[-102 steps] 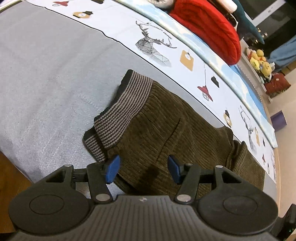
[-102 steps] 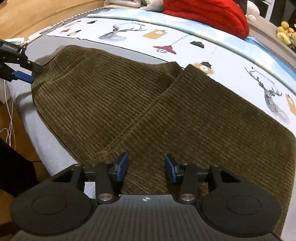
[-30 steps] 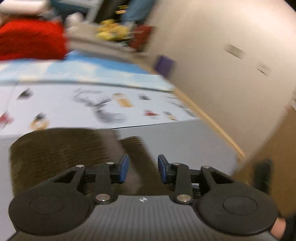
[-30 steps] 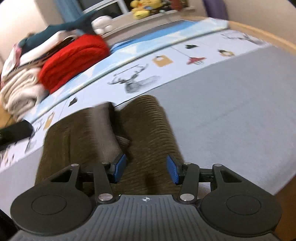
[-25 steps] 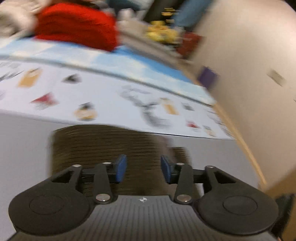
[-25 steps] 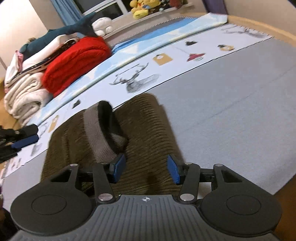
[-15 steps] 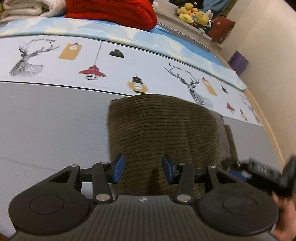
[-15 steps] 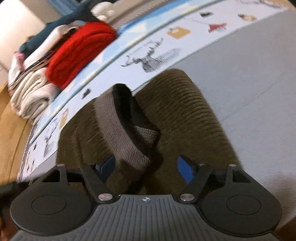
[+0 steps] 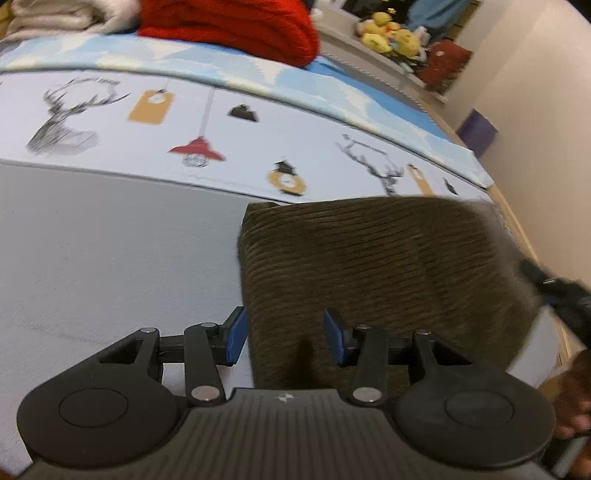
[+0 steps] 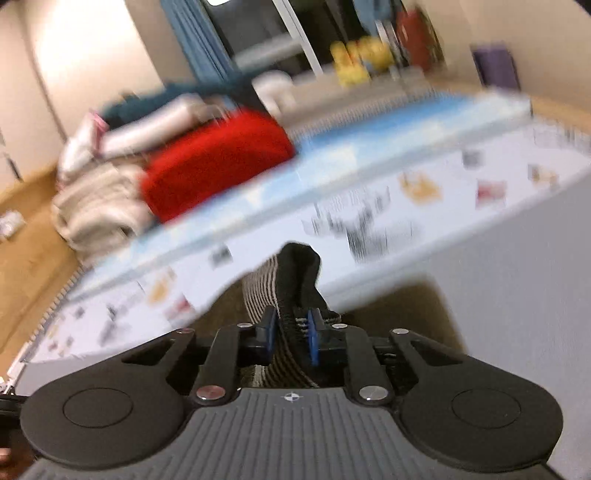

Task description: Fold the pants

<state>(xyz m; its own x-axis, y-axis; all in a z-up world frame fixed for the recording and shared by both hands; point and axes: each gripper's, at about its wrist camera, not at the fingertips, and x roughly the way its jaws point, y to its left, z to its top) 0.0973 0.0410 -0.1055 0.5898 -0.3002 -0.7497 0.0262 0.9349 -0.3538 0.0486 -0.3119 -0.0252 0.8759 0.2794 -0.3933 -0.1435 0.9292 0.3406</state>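
The brown corduroy pants point(image 9: 373, 266) lie folded on the grey bed cover point(image 9: 110, 258). My left gripper point(image 9: 282, 336) is open, its fingers straddling the near left edge of the folded pants. My right gripper point(image 10: 290, 334) is shut on the striped grey waistband point(image 10: 291, 295), which stands up between its blue pads. The right wrist view is blurred by motion. The brown pants cloth point(image 10: 424, 314) shows under the right gripper. The right gripper also shows, blurred, in the left wrist view point(image 9: 561, 295) at the pants' right end.
A printed white and blue sheet point(image 9: 184, 122) runs behind the pants. A red blanket point(image 9: 236, 26) and pale folded bedding point(image 10: 99, 206) sit at the back. Yellow plush toys point(image 9: 388, 37) stand on a ledge. The bed edge and wooden floor point(image 10: 33, 236) lie to the left in the right view.
My right gripper has closed on the striped waistband and lifted it. My left gripper has shifted toward the left edge of the folded pants and stays open.
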